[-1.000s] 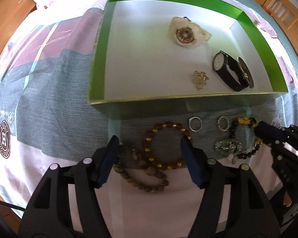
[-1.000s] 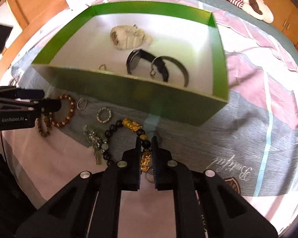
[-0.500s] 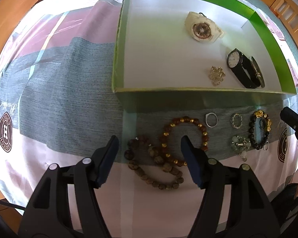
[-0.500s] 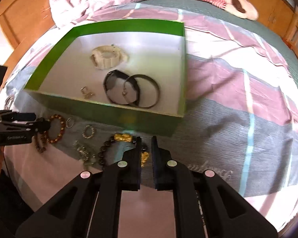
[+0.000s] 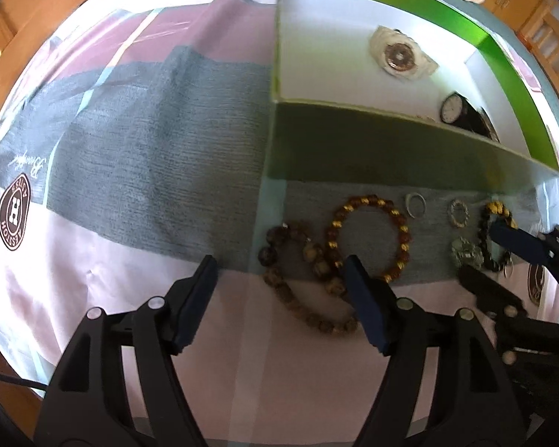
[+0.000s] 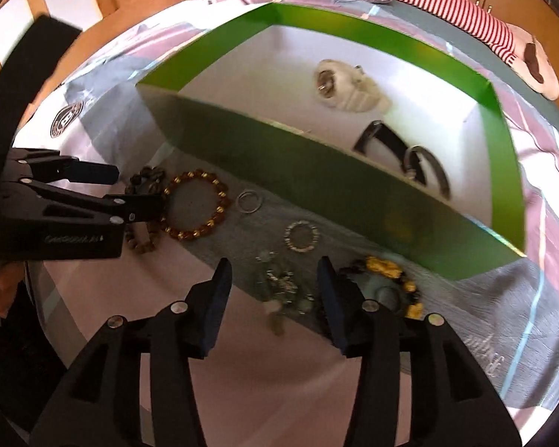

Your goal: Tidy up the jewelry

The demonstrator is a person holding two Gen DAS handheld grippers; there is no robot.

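Two watches (image 5: pixel 402 56) in green box (image 5: pixel 391 141)

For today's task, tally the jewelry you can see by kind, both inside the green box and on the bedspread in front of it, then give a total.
Watches in the green box: 3: white watch, black watch, dark-strapped watch
Beaded bracelets on the bedspread: 3: amber, brown, black-and-gold
Rings: 2: plain, studded
Green charm piece: 1
Small gold piece in the box, mostly hidden: 1
Total: 10
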